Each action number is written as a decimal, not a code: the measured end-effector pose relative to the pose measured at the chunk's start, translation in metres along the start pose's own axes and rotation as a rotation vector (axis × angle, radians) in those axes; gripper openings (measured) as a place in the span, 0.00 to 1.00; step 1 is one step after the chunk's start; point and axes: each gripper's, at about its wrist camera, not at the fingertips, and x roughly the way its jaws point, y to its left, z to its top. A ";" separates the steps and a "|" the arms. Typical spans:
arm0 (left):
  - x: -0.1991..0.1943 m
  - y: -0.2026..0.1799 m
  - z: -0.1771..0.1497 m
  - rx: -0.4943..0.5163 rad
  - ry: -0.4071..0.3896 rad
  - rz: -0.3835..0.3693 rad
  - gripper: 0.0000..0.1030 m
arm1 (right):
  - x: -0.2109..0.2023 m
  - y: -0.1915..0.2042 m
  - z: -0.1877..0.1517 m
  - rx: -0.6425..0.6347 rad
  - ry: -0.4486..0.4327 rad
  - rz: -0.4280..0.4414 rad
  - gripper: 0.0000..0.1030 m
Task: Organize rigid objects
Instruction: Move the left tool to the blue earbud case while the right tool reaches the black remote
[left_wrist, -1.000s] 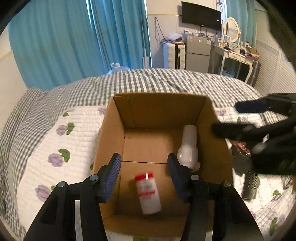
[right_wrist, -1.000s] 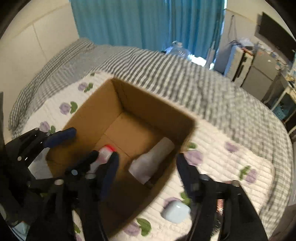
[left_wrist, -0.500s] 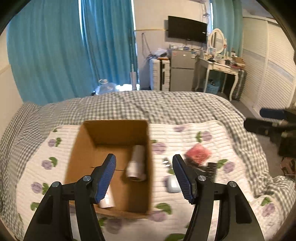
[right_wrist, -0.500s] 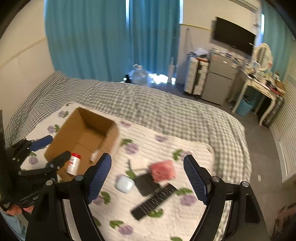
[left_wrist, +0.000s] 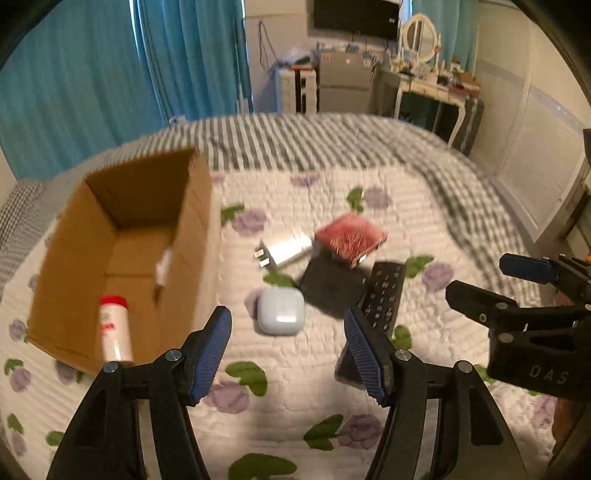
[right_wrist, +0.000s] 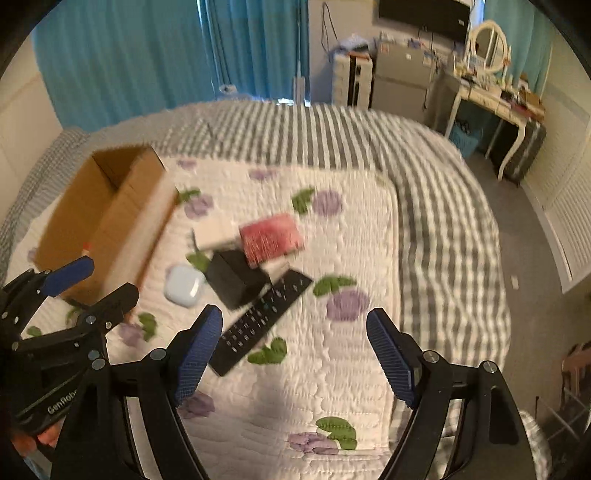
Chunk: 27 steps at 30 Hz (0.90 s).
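Note:
An open cardboard box (left_wrist: 77, 254) (right_wrist: 103, 221) sits on the left of the bed. Inside lie a white bottle with a red cap (left_wrist: 112, 328) and another white bottle (left_wrist: 164, 264). On the quilt to its right lie a pale blue earbud case (left_wrist: 280, 315) (right_wrist: 183, 284), a white charger (left_wrist: 282, 251), a red box (left_wrist: 349, 240) (right_wrist: 271, 234), a black box (left_wrist: 332, 286) (right_wrist: 234, 278) and a black remote (left_wrist: 382, 297) (right_wrist: 262, 319). My left gripper (left_wrist: 286, 354) is open and empty above the earbud case. My right gripper (right_wrist: 293, 356) is open and empty above the remote's near end.
The bed has a white flowered quilt (right_wrist: 332, 369) over a grey checked cover (right_wrist: 424, 177). Blue curtains (left_wrist: 110, 74), a small fridge, drawers and a white dressing table (right_wrist: 491, 96) stand beyond. The bed's right edge drops to the floor (right_wrist: 535, 295).
Both grippers have pulled back from the box and swung right and down toward the loose items on the quilt. The red-capped bottle stays in the box.

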 end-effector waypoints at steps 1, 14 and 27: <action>0.008 -0.001 -0.003 -0.003 0.011 0.005 0.65 | 0.011 0.001 -0.003 0.003 0.018 0.000 0.78; 0.084 -0.001 -0.024 -0.029 0.123 0.047 0.65 | 0.116 -0.004 -0.008 0.076 0.215 0.116 0.61; 0.100 -0.003 -0.017 -0.040 0.144 0.039 0.65 | 0.137 0.004 -0.004 0.006 0.196 0.156 0.30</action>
